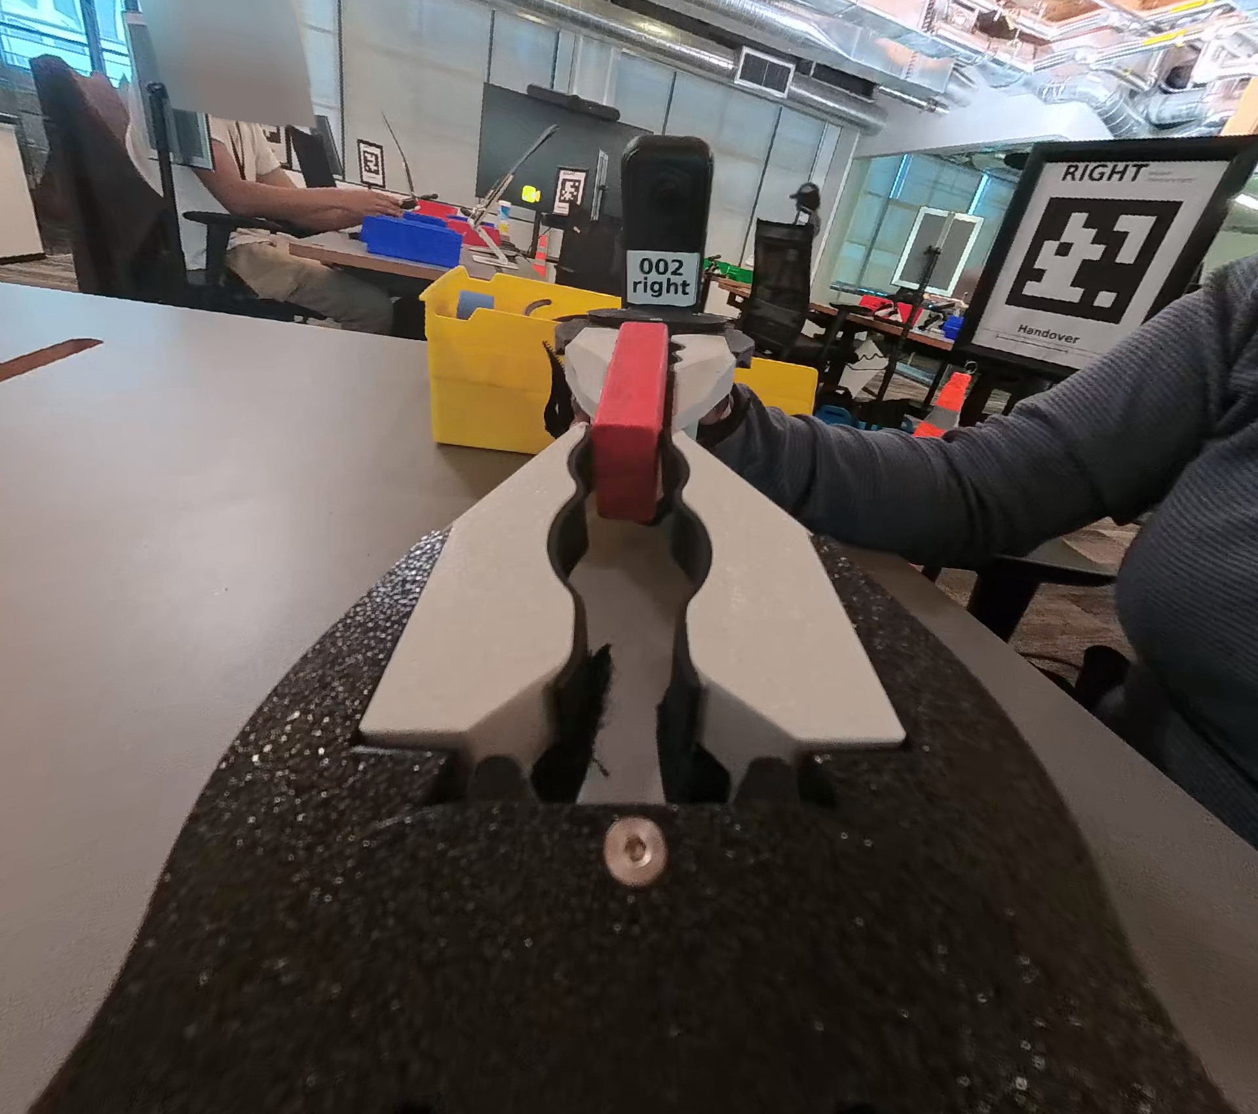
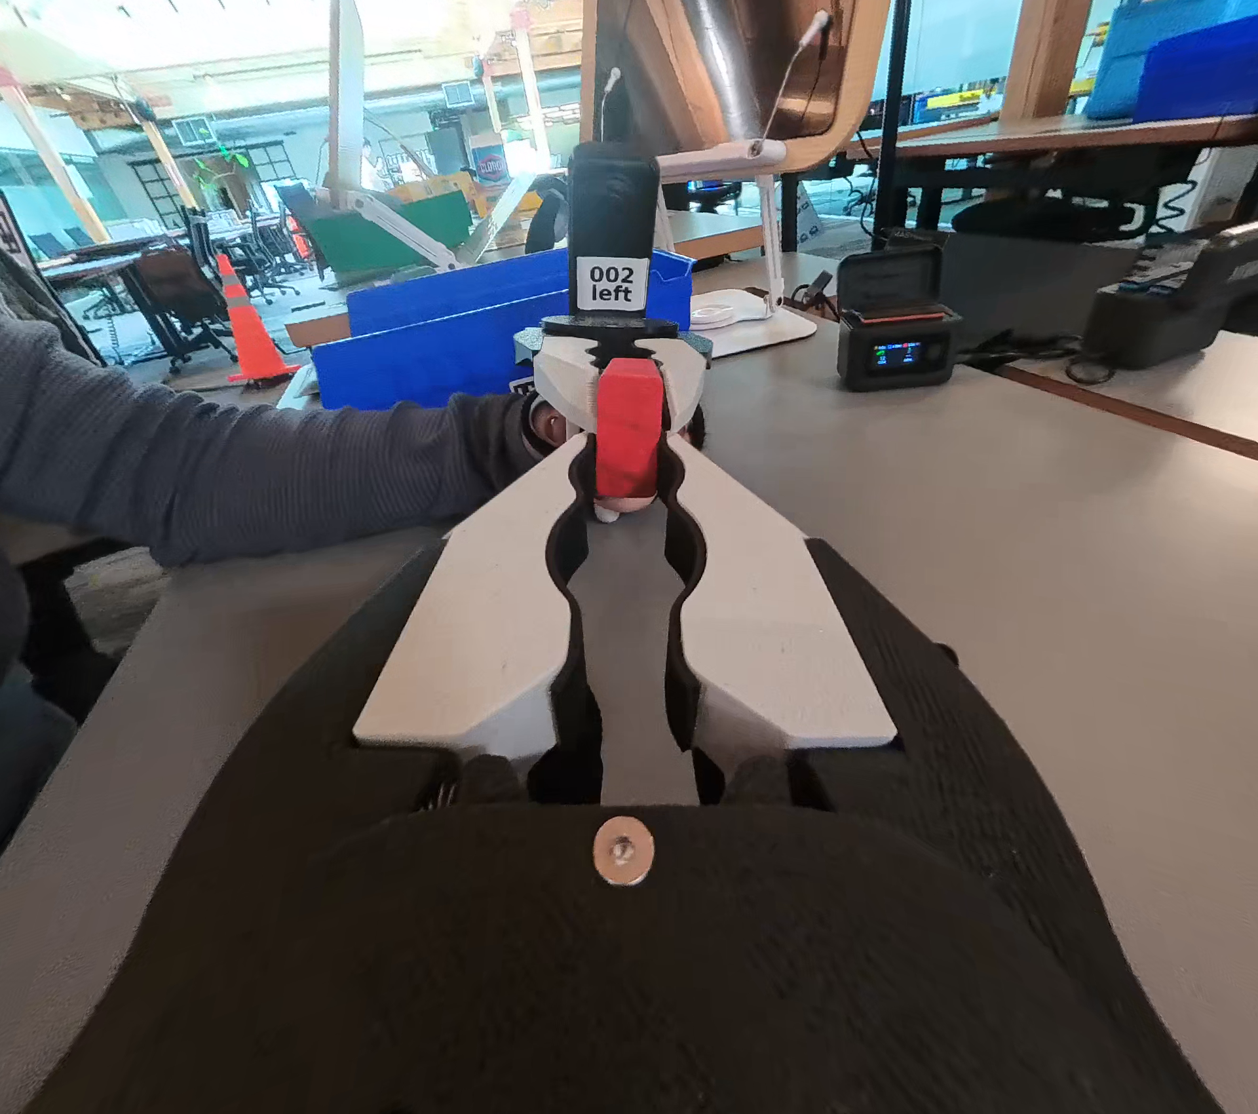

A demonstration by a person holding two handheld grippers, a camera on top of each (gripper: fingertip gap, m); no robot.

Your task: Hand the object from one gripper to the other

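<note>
A red rectangular block [image 1: 630,400] hangs above the grey table [image 1: 204,537], held between two grippers that face each other tip to tip. My left gripper [image 1: 626,448] has its white fingers closed on the near end of the block. My right gripper [image 1: 643,359], opposite it, grips the far end. In the right wrist view the right gripper [image 2: 627,455] is closed on the near end of the block [image 2: 627,434], and the left gripper [image 2: 626,380] clamps the far end. A hand behind each far gripper is mostly hidden.
A yellow bin [image 1: 490,373] stands on the table behind the right gripper and a blue bin [image 2: 436,332] behind the left one. A framed marker sign [image 1: 1089,257], a black device with a screen [image 2: 892,332] and a white lamp base [image 2: 742,319] stand nearby. A grey sleeve [image 1: 953,468] reaches in. The grippers are tip to tip, or close to it.
</note>
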